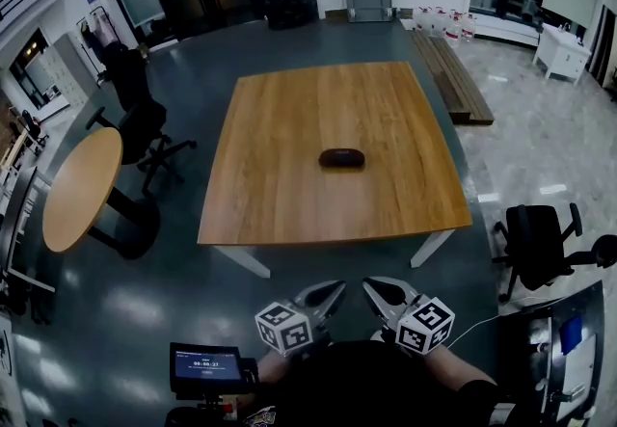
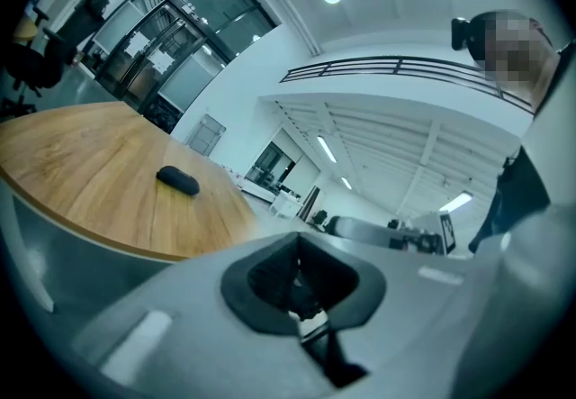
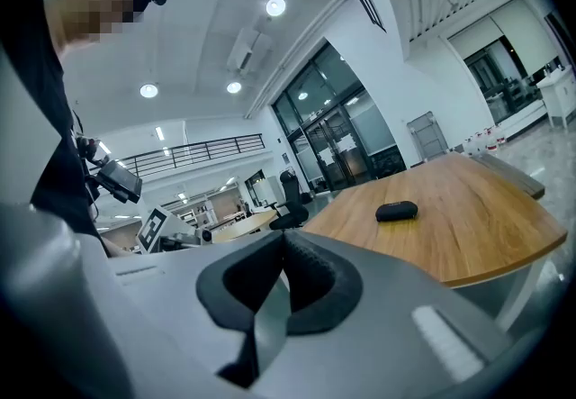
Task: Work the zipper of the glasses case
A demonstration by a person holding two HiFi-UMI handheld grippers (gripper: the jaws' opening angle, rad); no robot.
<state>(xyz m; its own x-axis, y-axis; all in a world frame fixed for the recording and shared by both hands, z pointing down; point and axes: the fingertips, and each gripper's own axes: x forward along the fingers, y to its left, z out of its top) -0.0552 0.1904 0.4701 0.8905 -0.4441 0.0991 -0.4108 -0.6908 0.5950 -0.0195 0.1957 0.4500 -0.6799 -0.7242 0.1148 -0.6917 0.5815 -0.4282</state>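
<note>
The dark oval glasses case (image 1: pixel 342 158) lies flat near the middle of the square wooden table (image 1: pixel 289 107). It is small and far off in the left gripper view (image 2: pixel 177 180) and in the right gripper view (image 3: pixel 396 211). Both grippers are held close to the person's body, short of the table's near edge and well away from the case. My left gripper (image 1: pixel 335 290) (image 2: pixel 301 287) is shut with nothing in it. Beside it, my right gripper (image 1: pixel 370 286) (image 3: pixel 283 285) is shut and empty too. Both point toward the table.
A round wooden table (image 1: pixel 82 186) and a black office chair (image 1: pixel 145 131) stand to the left. Another black chair (image 1: pixel 540 242) stands at the right. A long wooden bench (image 1: pixel 453 78) lies behind the table. A small lit screen (image 1: pixel 205 367) sits low at the left.
</note>
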